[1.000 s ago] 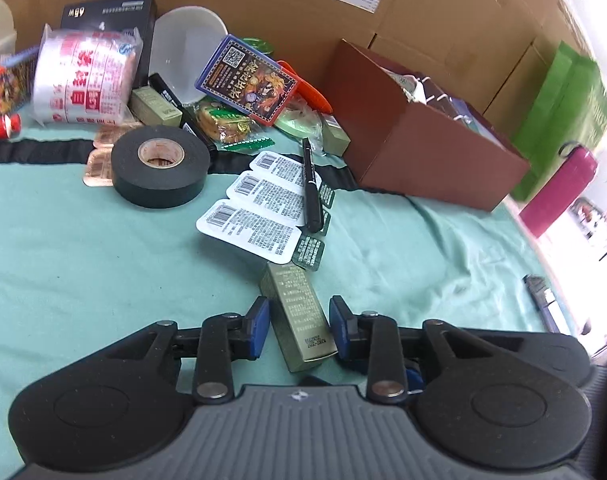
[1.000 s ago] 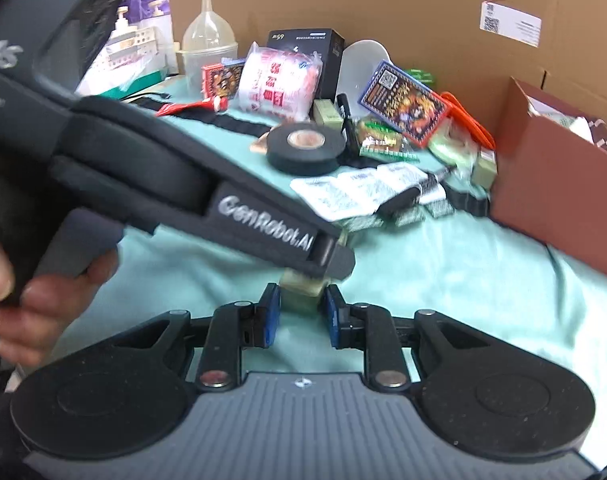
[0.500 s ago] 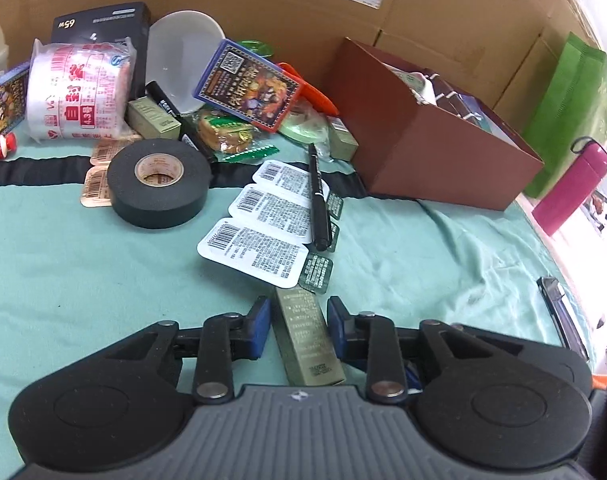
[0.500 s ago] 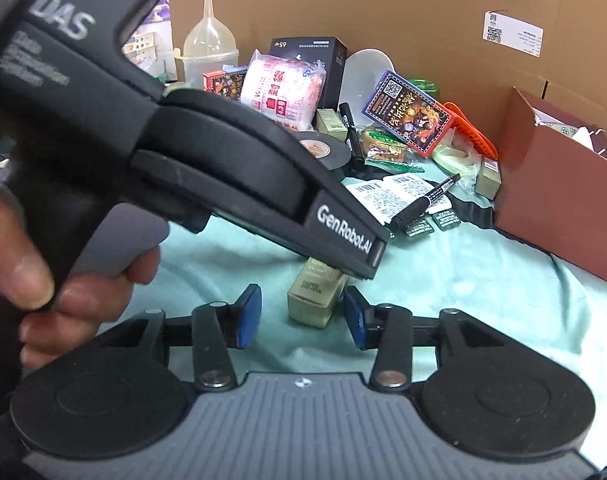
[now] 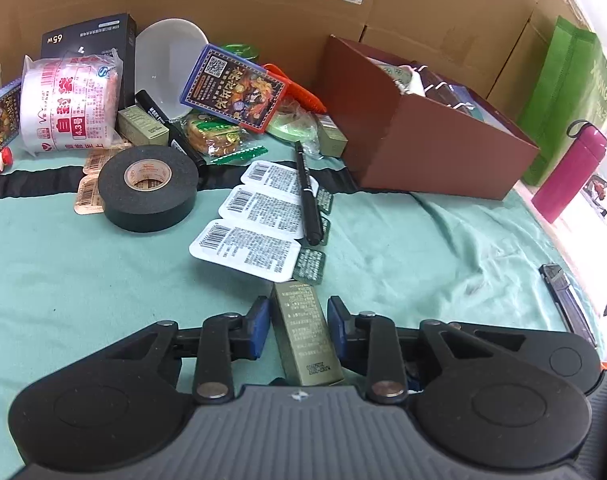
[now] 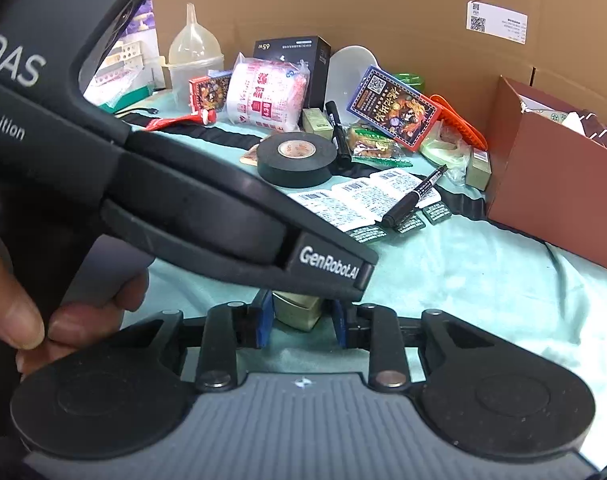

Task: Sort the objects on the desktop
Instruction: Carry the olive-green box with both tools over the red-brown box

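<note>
A small olive-gold carton lies between the blue pads of my left gripper, which is shut on it just above the green cloth. In the right wrist view the same carton sits between the pads of my right gripper, with a gap on each side; those jaws are open. The left gripper's black body crosses that view and hides the carton's top. A brown box with items inside stands at the far right.
On the cloth lie a black tape roll, white sachets, a black marker, a card pack, a white bowl and a pink bottle. Cardboard walls stand behind.
The right gripper let go of the carton and opened, then narrowed again without gripping. The left gripper closed on the carton and holds it straighter.
</note>
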